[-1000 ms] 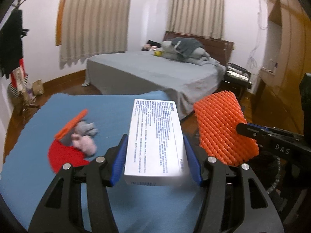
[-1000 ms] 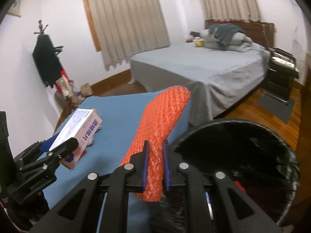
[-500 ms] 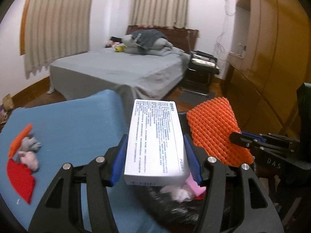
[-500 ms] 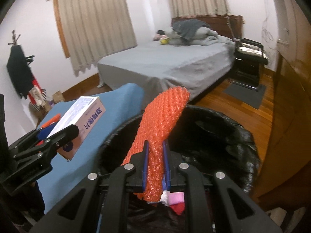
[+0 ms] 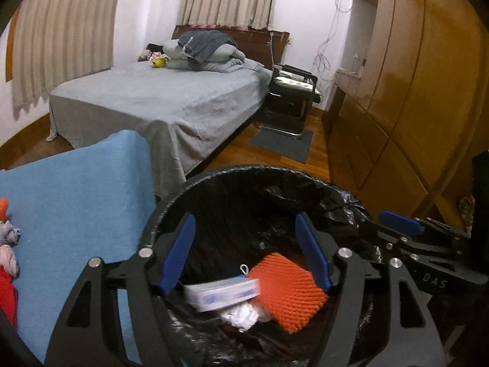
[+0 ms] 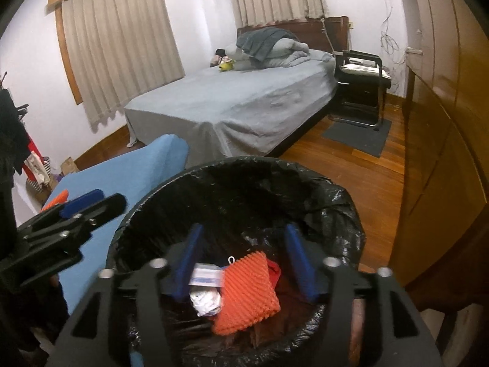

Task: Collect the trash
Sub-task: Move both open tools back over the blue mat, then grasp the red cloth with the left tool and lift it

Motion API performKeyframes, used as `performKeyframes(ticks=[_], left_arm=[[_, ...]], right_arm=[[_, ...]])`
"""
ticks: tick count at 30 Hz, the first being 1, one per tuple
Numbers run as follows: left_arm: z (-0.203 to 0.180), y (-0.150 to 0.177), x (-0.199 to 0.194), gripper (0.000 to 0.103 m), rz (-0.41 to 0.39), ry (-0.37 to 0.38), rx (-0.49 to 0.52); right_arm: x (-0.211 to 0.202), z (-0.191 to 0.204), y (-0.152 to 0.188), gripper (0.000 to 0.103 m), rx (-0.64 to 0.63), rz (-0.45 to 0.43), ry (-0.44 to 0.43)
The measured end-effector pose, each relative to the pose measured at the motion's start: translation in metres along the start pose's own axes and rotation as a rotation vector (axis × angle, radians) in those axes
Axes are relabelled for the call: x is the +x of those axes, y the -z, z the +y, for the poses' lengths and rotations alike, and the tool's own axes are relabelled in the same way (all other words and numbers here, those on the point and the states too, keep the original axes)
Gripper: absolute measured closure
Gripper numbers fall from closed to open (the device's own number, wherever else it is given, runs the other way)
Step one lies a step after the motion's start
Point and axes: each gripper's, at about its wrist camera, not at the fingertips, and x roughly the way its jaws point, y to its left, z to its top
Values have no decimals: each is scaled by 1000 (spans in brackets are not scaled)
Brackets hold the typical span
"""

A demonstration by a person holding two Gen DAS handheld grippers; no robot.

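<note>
Both claws, left point(image 5: 244, 250) and right point(image 6: 244, 258), have just been opening and gape empty over the bin point(image 5: 333, 186). Box point(image 5: 223, 290) and orange wrap point(image 5: 287, 293) lie inside. We lift straight out, then head for scraps point(image 5: 7, 257) at 9 o'clock on the surface point(image 5: 76, 202).

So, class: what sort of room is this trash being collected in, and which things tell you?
A bedroom, most likely: a made bed with folded bedding by its headboard, curtained windows, and a wooden wardrobe along one wall.
</note>
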Motion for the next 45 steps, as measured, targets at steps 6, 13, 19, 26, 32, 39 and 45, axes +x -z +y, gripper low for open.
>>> performKeyframes(ticks=[6,13,19,26,32,39,45], left_arm=[[35,-2,-30,24,-42,-98,-25],[103,14,-80,19,-77,-283,-100],[162,33,-120,17,-84,-445,-160],[229,58,-150,17,-53,-579,-241],[272,75,-153,17,-13,-629,-312],[304,85,-130,18,58,-618,-380],[318,88,-113,18,93,-596,-420]], right_arm=[[-6,15,-4,8,2,-32,-19],[3,73,-12,6,-75,-45,-123],[26,145,-11,6,-153,-19,-251],[51,216,-3,6,-241,-1,-339],[68,252,7,6,-287,29,-366],[86,271,15,6,-319,59,-367],[99,281,19,6,-334,80,-359]])
